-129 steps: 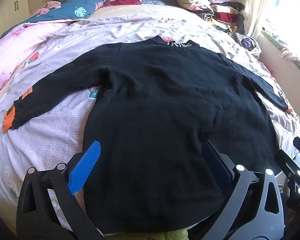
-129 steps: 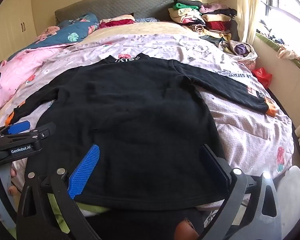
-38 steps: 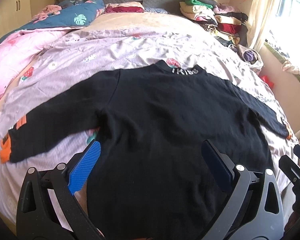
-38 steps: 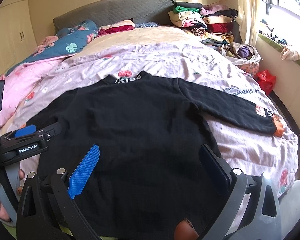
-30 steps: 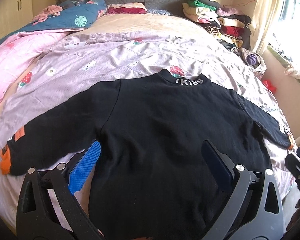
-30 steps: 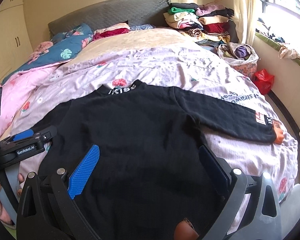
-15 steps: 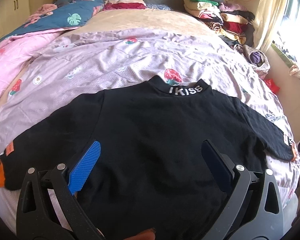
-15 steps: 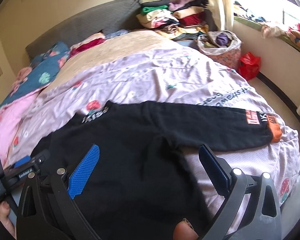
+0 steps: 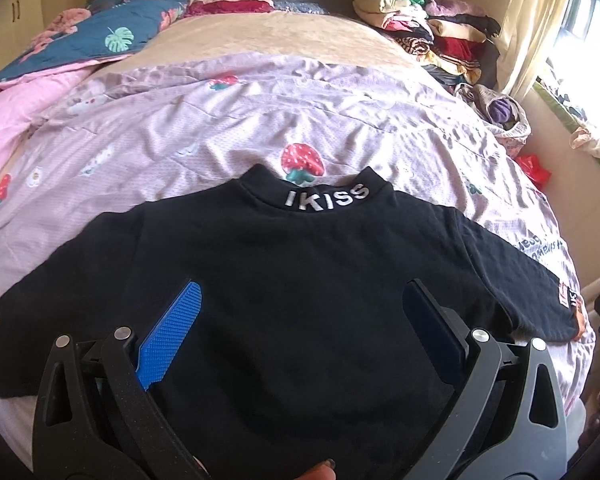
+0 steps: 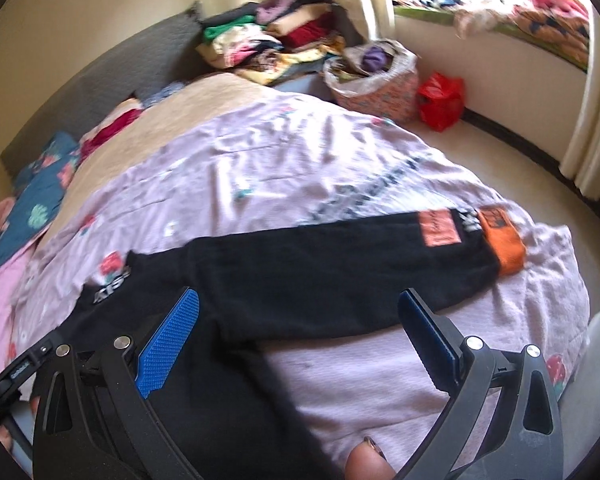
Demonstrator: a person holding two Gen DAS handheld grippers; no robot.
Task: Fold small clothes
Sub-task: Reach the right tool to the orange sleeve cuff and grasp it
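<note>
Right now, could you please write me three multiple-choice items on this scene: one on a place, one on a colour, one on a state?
1. Where does the stack of folded clothes sit?
A. at the far end of the bed, toward the window side
B. on the floor under the window
C. on top of the black sweater

2. What colour is the cuff on the black sweater?
A. green
B. white
C. orange

3. How do the left gripper and right gripper stand?
A. both shut on the sweater
B. both open, holding nothing
C. one open, one shut

Answers: 1 A, the pile lies by the headboard on the curtain side; 2 C, the sleeve ends in orange; 3 B, both pairs of jaws are spread wide over the sweater.
</note>
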